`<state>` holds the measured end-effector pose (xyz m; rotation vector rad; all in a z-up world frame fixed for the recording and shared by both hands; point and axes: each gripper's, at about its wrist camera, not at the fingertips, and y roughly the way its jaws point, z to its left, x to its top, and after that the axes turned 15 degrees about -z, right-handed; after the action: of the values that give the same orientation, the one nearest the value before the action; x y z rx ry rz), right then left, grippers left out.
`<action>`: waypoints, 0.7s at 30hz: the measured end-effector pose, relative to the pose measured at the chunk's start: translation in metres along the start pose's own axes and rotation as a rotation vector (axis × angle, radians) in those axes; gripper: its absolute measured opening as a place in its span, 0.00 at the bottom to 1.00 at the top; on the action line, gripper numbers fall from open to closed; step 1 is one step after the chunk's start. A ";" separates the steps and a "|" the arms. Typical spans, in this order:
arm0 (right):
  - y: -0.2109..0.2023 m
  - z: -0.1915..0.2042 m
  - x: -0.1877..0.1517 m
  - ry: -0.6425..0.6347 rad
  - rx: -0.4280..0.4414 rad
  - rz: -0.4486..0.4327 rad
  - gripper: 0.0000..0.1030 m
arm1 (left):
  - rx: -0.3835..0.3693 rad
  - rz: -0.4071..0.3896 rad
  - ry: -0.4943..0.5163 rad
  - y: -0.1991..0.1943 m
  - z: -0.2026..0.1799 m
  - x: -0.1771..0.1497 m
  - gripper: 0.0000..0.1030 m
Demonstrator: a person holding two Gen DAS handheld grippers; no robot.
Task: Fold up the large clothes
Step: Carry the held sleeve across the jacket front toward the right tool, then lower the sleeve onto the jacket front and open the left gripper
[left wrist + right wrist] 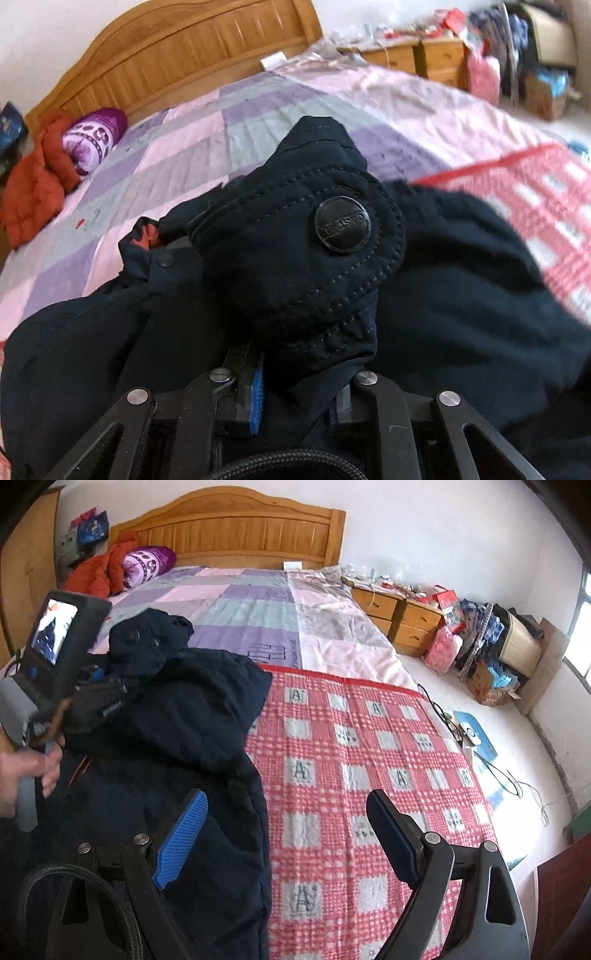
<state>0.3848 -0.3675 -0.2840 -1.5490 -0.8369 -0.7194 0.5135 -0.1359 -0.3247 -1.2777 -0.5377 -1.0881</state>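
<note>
A large dark navy jacket [177, 731] lies on the left half of the bed, over a red and white checked blanket [354, 760]. My left gripper [295, 391] is shut on a stitched navy tab of the jacket [306, 251] with a round black snap button [342, 224], held up above the rest of the jacket. The left gripper also shows in the right wrist view [99, 686], at the jacket's collar end. My right gripper [284, 823] is open and empty, hovering above the jacket's right edge and the blanket.
A pink and purple patchwork sheet [258, 609] covers the bed up to a wooden headboard [236, 528]. An orange garment [99, 572] and a purple pillow [147, 563] lie at the head. Wooden nightstands [399, 616], clutter and cables stand on the floor at the right.
</note>
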 end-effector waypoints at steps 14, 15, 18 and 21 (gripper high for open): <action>0.007 0.006 0.030 0.037 -0.040 -0.019 0.88 | -0.277 -0.159 -0.013 -0.069 -0.012 0.040 0.74; 0.008 0.007 0.033 0.032 -0.042 -0.023 0.88 | -0.274 -0.162 -0.086 -0.076 0.005 0.043 0.74; 0.011 0.016 0.043 0.022 -0.030 -0.028 0.88 | -0.168 -0.157 -0.234 -0.087 0.058 0.039 0.74; 0.022 0.042 0.059 0.005 0.024 -0.043 0.88 | -0.025 -0.143 -0.309 -0.091 0.116 0.023 0.75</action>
<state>0.4353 -0.3204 -0.2536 -1.5107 -0.8743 -0.7417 0.4716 -0.0278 -0.2303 -1.4577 -0.8606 -1.0212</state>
